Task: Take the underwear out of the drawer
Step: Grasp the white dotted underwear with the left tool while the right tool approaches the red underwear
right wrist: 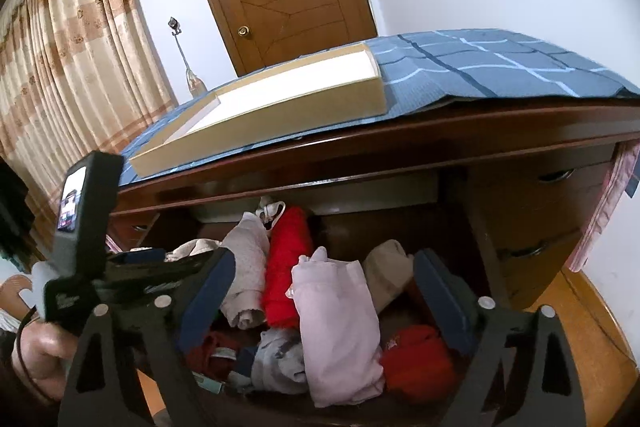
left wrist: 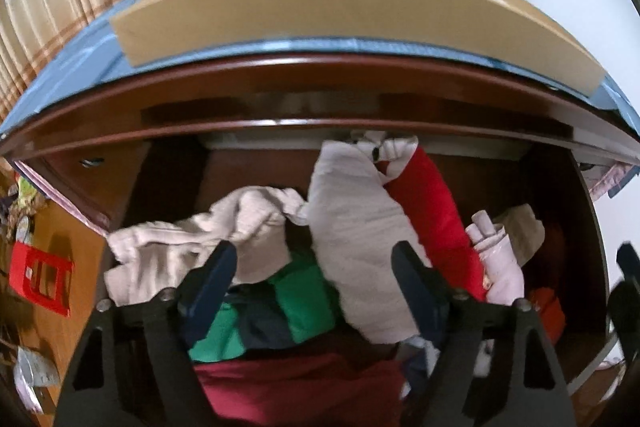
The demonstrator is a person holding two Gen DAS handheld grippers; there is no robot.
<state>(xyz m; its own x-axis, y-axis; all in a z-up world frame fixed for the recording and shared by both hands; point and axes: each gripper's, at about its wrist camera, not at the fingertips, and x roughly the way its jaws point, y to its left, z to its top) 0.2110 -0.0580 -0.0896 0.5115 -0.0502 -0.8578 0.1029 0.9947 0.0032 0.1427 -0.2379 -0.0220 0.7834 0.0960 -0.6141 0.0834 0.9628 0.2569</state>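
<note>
Underwear (right wrist: pixel 338 327) lies heaped in the open drawer (left wrist: pixel 576 227) under the counter (right wrist: pixel 400 143) edge, little bare floor showing. Left tool (left wrist: pixel 314 267) and right tool (right wrist: pixel 324 281) hover wide above, apparently touching nothing.

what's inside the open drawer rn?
The open drawer holds loose clothes: a grey-white roll, a red roll, a pale pink folded piece, a green piece and a maroon one. The pile hides whatever lies beneath.
</note>
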